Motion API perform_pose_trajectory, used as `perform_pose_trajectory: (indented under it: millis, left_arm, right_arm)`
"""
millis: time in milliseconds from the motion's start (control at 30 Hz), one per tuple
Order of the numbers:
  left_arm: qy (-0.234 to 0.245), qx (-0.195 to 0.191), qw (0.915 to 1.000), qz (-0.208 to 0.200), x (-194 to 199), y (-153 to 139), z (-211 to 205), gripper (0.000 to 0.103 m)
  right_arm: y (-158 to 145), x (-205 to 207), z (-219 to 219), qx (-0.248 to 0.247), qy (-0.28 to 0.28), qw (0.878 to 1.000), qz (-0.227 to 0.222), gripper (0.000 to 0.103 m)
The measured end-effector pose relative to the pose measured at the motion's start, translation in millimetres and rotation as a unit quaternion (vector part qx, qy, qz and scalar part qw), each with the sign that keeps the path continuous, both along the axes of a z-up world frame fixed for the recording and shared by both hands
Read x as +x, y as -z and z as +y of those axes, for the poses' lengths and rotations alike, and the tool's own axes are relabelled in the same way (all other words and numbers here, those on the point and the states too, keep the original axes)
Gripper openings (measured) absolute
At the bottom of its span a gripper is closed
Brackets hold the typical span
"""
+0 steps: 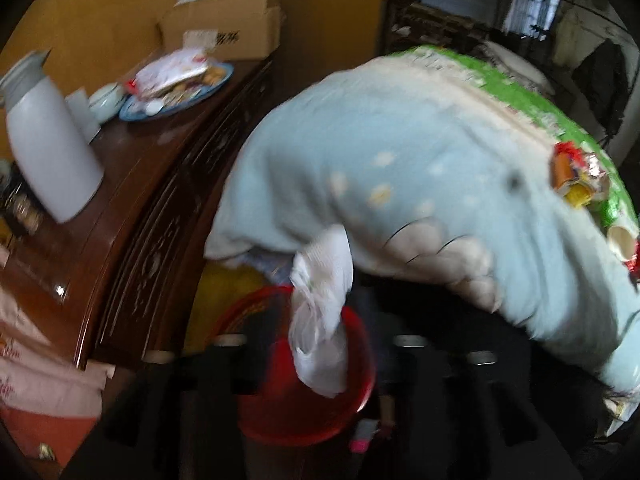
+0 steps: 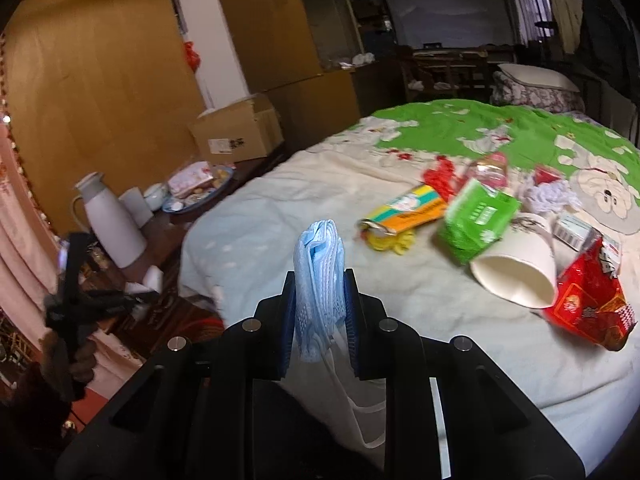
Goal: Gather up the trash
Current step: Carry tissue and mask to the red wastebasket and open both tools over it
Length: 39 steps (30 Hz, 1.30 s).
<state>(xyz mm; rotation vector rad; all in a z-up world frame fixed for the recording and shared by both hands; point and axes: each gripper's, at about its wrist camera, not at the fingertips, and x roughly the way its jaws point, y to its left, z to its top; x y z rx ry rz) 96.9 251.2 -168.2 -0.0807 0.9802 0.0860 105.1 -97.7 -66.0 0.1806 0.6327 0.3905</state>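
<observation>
In the left wrist view a crumpled white tissue (image 1: 322, 316) hangs over a red bin (image 1: 316, 400) on the floor between the bed and a dresser. My left gripper (image 1: 320, 344) is dark and blurred; I cannot tell whether it still grips the tissue. It also shows at the far left of the right wrist view (image 2: 76, 300). My right gripper (image 2: 319, 304) is shut on a folded blue face mask (image 2: 320, 276) above the bed's near edge. Trash lies on the bed: a yellow wrapper (image 2: 404, 212), a green tissue pack (image 2: 476, 220), a paper cup (image 2: 516, 268), a red snack bag (image 2: 592, 304).
A dark wooden dresser (image 1: 132, 208) at the left carries a white thermos (image 1: 48, 144), a plate of snacks (image 1: 176, 80) and a cardboard box (image 1: 224, 28). The bed (image 2: 360, 280) has a pale blue and green blanket. A pink cloth (image 1: 36, 360) hangs at the lower left.
</observation>
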Motion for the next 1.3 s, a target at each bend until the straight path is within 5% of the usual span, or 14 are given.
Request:
perform_pose_trajectory:
  millis: [33,233,633,733,833,1300]
  left_arm:
    - [-0.011,-0.003,0.9999,0.009,-3.7,4.4,7.1,0.081]
    - [-0.029,-0.032,0.9989,0.017,-19.5,11.7,35.9,0.092]
    - [-0.128,-0.056,0.9902,0.0,-26.1,27.4,108.8,0.095]
    - [-0.146,-0.059,0.9876,0.002,-29.0,35.0,123.8,0.095]
    - [-0.153,-0.066,0.986,0.004,-31.5,39.9,131.8,0.095]
    - [-0.126,-0.045,0.9909,-0.018,-32.4,18.2,107.5,0.095]
  right_arm:
    - [-3.1,-1.2,10.3,0.0,-0.012,1.0,0.002,0.023]
    - [-6.3,1.7,70.0,-0.015,-0.075,0.997,0.015,0.023]
    - [30.3,29.9,230.8,-0.077,-0.239,0.964,0.088,0.027]
    - [41.3,37.8,259.9,-0.08,-0.264,0.954,0.115,0.047]
    - [45.0,39.3,272.7,-0.082,-0.272,0.951,0.122,0.068]
    - [23.8,26.0,238.0,-0.076,-0.234,0.965,0.096,0.069]
